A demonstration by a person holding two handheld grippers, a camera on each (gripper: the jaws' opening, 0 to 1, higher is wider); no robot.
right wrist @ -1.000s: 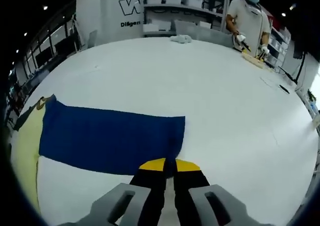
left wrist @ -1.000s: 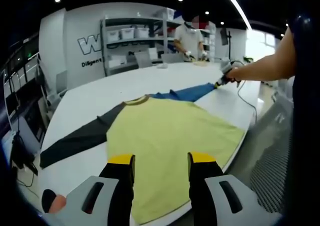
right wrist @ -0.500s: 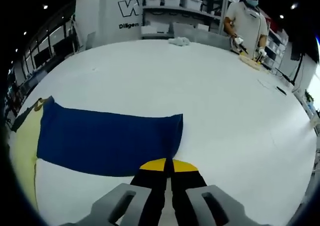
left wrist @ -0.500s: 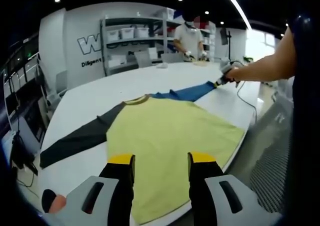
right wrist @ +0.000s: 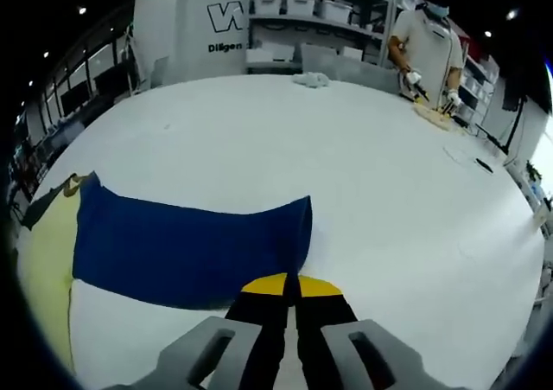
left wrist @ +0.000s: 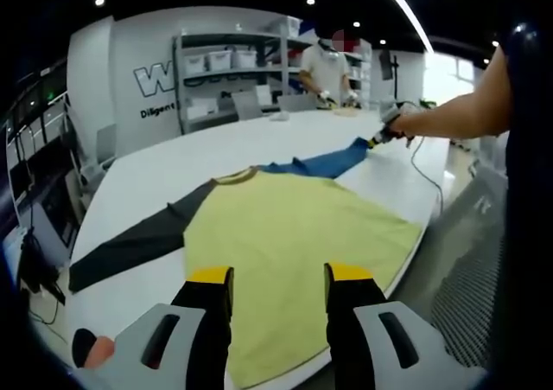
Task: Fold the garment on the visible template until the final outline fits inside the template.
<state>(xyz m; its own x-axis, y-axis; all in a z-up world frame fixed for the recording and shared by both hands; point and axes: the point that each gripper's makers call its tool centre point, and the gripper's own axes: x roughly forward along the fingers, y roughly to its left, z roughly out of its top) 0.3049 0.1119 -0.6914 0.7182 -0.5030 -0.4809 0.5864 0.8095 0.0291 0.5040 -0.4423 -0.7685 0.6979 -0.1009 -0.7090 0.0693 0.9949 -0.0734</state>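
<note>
Since the right tongs (right wrist: 286, 279) are clamped on the blue sleeve (right wrist: 186, 239) cuff at 6 o'clock, it could slip mid-fold; left tongs (left wrist: 276, 275) hang open over the garment (left wrist: 294, 243) on the bench (left wrist: 155, 178)

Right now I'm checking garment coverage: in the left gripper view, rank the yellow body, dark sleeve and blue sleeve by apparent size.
1. Yellow body, largest by far.
2. Dark sleeve.
3. Blue sleeve, though it lies farther from the camera, so this last ranking is unsure.
</note>
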